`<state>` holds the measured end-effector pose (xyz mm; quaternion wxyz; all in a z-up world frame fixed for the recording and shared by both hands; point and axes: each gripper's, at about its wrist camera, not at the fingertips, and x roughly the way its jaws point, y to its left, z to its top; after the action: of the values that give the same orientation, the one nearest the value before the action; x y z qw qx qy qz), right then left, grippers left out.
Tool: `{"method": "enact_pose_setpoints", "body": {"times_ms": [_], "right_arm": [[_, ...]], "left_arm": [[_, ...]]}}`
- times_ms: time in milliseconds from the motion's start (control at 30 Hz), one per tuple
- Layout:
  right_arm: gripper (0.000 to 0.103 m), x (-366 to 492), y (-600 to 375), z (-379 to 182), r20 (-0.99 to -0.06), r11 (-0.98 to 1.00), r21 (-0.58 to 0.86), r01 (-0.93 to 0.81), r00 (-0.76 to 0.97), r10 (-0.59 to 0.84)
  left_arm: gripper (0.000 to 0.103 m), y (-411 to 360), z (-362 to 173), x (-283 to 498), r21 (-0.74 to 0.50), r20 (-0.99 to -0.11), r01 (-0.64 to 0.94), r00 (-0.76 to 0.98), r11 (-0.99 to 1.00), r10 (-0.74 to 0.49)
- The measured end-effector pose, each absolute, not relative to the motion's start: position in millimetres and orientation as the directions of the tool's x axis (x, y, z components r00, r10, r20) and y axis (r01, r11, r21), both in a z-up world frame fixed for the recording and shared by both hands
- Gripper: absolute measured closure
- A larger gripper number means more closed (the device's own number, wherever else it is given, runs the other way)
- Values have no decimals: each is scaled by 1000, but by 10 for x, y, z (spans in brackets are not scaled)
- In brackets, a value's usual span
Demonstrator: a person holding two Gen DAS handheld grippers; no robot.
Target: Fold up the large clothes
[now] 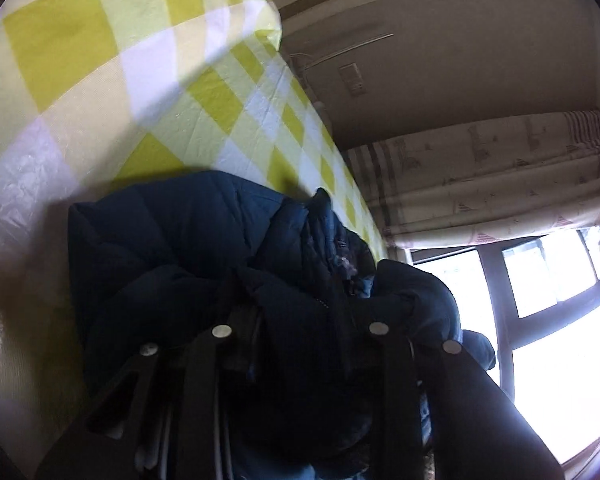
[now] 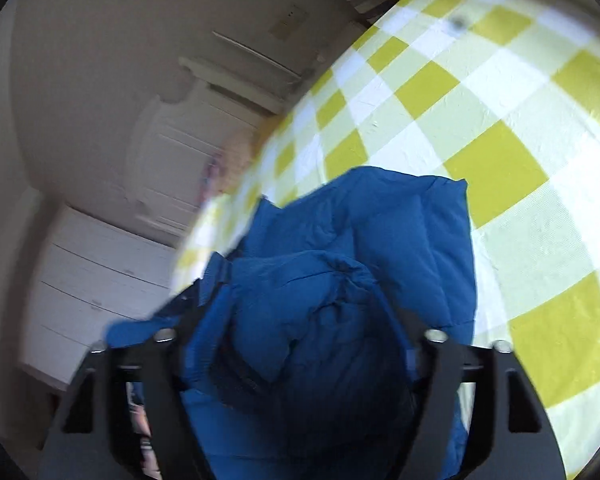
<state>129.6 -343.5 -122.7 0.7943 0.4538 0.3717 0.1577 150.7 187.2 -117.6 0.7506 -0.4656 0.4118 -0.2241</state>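
A blue puffer jacket (image 1: pixel 188 232) hangs bunched over a bed with a yellow-and-white checked sheet (image 1: pixel 80 92). My left gripper (image 1: pixel 300 320) is shut on a thick wad of the jacket, its fingertips buried in the fabric. In the right wrist view the same jacket (image 2: pixel 400 232) looks brighter blue, and my right gripper (image 2: pixel 300 332) is shut on another bunched part of it. The jacket is lifted off the checked sheet (image 2: pixel 500 120), with a free flap drooping toward it. Both views are tilted.
A checked pillow (image 1: pixel 148 8) lies at the head of the bed. A patterned curtain (image 1: pixel 480 176) and bright window (image 1: pixel 548 320) are beyond the bed. A white chest of drawers (image 2: pixel 100 280) and white headboard (image 2: pixel 188 152) stand by the wall.
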Motion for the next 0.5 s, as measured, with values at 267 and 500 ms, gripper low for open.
{"method": "enact_pose_setpoints", "body": {"times_ms": [267,500], "right_arm": [[8,923,-3527,-631,-491,789,613,37,801,344],[8,1497,-2751,-664,-724,959,243,-148,630,281]], "left_arm": [[6,2504,-430,987,-821,-274,26,859,570,-434],[3,1769,-365,1425,-538,-575,191,629,821,-523]]}}
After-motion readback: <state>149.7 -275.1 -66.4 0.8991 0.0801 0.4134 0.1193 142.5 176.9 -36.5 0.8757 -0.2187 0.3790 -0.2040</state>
